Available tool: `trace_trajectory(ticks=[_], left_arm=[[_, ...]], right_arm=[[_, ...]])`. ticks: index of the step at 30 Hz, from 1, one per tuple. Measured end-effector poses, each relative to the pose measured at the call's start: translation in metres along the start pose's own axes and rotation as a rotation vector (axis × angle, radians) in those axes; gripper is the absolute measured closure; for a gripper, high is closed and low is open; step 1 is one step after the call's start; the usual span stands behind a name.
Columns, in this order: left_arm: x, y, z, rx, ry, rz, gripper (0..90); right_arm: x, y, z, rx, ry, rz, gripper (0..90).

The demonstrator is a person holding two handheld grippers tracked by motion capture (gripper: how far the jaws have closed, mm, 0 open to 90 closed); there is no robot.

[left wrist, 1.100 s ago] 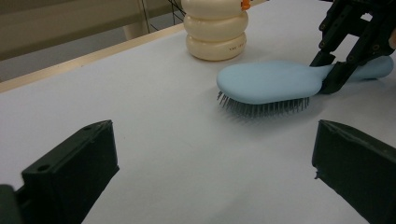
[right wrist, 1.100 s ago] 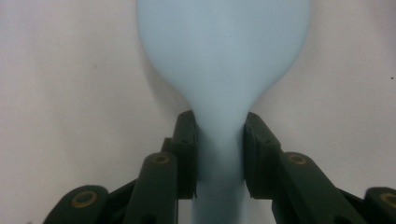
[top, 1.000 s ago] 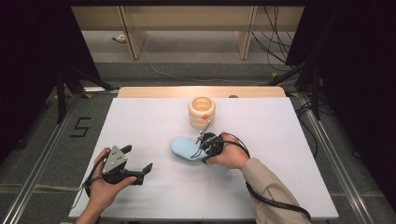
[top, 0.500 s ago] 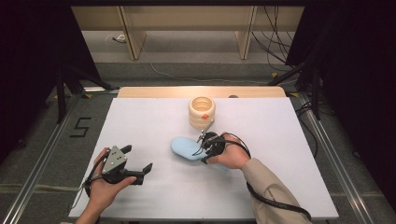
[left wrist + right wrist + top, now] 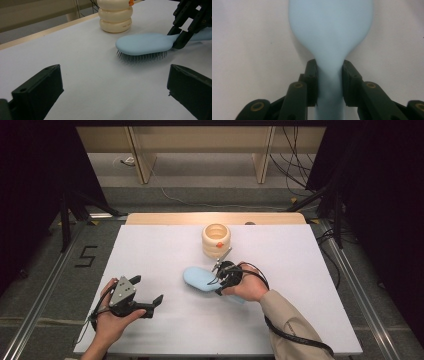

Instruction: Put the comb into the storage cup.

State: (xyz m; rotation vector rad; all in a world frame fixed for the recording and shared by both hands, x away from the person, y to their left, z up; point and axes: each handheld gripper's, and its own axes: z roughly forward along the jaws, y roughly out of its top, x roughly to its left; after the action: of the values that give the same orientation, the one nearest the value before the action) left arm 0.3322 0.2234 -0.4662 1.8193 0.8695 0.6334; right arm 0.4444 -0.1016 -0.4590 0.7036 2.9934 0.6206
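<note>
The right tongs (image 5: 329,82) are clamped on the thin neck of a light blue hairbrush (image 5: 200,278), right where the handle meets the wide head. The brush lies near the middle of the white tabletop (image 5: 150,255), bristles down, just in front of a cream ringed pot (image 5: 216,240) with something small and orange on it. So the step in hand looks like the grab: the brush is gripped but seems to rest on the tabletop. The next move probably calls for a lift, and the grip should stay firm, since the head is wide and heavy next to the neck and could tip. If the brush is meant for the pot, it has to go up and over the rim without knocking the pot. The left tongs (image 5: 115,90) are wide apart and hold nothing; they wait low at the near left side, looking at the brush. The tabletop is plain white with a wood strip at the far edge. Around it the room is dark, with a grey floor, cables and a number five marked on the floor (image 5: 86,256).
</note>
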Motion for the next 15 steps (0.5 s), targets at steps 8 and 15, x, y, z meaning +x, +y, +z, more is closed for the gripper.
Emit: trace_trajectory(ticks=[8,15], left_arm=[[0.0001,0.0000,0.0001,-0.001,0.000,0.000,0.0],[0.0001,0.0000,0.0001,0.000,0.000,0.001,0.0]], right_arm=[[0.0000,-0.0003,-0.0007,-0.012,0.008,0.024,70.2],[0.0002,-0.0003,-0.0007,-0.010,0.010,0.027,70.2]])
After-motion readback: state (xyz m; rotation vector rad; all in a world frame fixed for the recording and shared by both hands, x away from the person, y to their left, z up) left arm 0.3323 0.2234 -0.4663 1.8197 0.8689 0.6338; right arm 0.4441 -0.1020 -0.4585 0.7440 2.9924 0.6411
